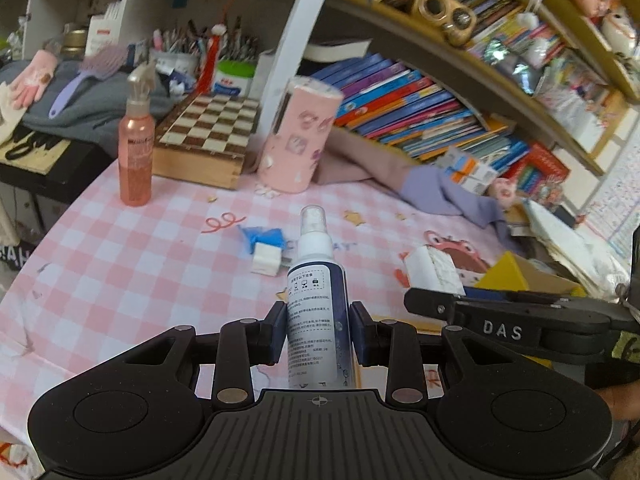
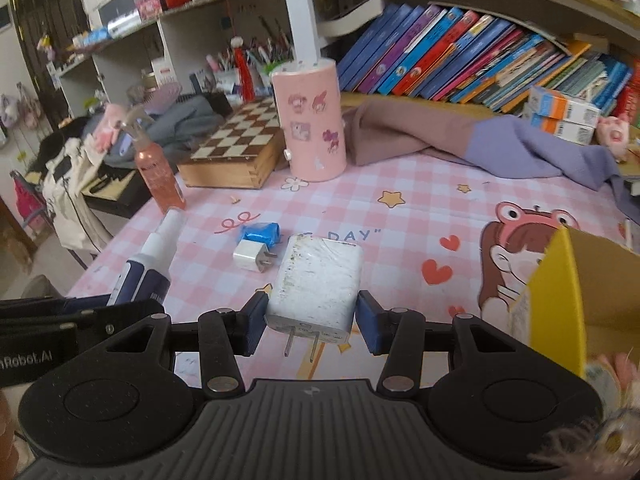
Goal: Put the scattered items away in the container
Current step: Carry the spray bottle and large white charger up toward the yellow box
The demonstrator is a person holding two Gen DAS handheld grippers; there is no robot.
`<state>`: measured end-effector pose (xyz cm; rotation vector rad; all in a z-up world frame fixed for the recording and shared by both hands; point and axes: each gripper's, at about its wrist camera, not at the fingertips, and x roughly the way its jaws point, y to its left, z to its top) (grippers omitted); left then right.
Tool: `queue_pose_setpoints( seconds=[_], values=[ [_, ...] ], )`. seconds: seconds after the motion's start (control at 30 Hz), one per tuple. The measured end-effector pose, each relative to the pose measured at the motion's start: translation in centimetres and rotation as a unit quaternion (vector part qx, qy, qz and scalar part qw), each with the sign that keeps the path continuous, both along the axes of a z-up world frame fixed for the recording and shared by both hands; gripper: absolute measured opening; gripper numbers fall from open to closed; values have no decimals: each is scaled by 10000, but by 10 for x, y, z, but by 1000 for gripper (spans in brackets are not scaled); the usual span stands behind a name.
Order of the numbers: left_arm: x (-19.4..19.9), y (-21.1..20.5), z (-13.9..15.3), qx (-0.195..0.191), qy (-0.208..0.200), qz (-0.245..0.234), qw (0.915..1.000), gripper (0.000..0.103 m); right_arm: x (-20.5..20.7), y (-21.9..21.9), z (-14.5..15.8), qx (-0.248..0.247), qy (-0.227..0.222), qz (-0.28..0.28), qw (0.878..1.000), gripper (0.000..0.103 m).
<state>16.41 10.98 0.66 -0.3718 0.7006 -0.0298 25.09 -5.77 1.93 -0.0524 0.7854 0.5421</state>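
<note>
Left gripper (image 1: 318,330) fingers clamping spray bottle (image 1: 318,292); right gripper (image 2: 310,326) fingers pinching white charger (image 2: 316,280). Both hanging over pink checked surface (image 2: 380,216); yellow box (image 2: 560,300) right, bookshelves (image 2: 460,60) behind.

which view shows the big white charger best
The right wrist view: the big white charger sits centred between the right gripper's pads, its scuffed face and two prongs plain. The left wrist view shows it only partly, behind the right gripper's finger.

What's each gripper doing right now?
Left gripper: shut on the spray bottle.
Right gripper: shut on the white charger.
</note>
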Motion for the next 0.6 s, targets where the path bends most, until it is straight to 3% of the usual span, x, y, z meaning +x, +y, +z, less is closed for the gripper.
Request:
queue_pose_setpoints(
  seconds=[0.6],
  values=[
    [-56,-5,14,-156,-247,-338,9990,32,-82,-29,13,171,-65,-410,9990,45]
  ],
)
